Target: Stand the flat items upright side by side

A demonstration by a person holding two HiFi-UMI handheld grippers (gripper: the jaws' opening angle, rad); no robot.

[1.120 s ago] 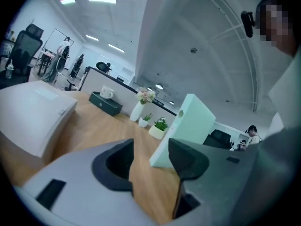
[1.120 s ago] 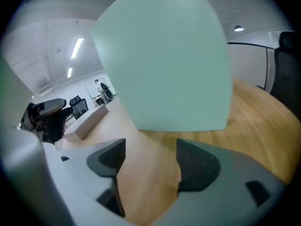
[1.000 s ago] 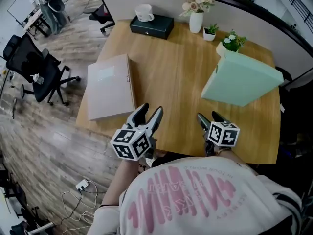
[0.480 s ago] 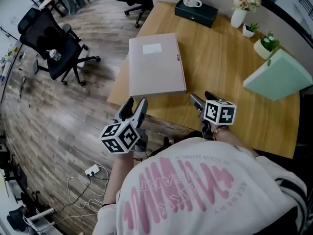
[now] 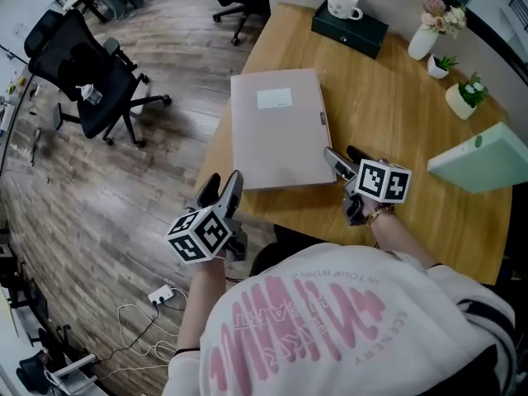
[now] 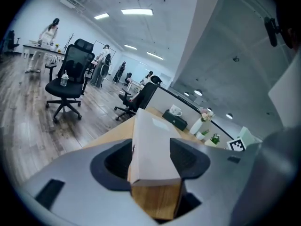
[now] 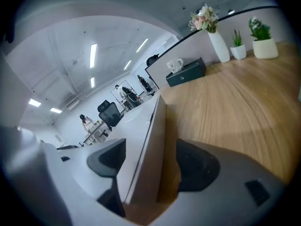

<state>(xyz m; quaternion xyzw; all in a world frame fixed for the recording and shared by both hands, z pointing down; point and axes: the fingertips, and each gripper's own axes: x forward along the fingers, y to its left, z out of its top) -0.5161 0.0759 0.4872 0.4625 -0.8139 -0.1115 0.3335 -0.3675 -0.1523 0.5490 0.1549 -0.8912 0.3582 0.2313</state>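
Observation:
A flat beige box (image 5: 276, 130) lies on the wooden table (image 5: 388, 122), near its left front corner. A mint-green box (image 5: 483, 159) stands tilted at the right edge. My left gripper (image 5: 223, 184) hovers just off the table's front edge by the beige box's near left corner. Its jaws have just been opening a little, and the box's (image 6: 153, 140) near end lines up in the gap untouched. My right gripper (image 5: 342, 153) is open at the near right corner, with the box's (image 7: 141, 140) right edge between its jaws, apart from the pads.
At the table's far side sit a black case (image 5: 349, 25) with a white mug (image 5: 344, 3), a flower vase (image 5: 422, 41) and small potted plants (image 5: 464, 97). A black office chair (image 5: 87, 64) stands on the floor to the left. Cables (image 5: 157, 295) lie below.
Both grippers have travelled left along the table's front edge, from between the two boxes to the beige box's near corners. The green box now sits far to the right.

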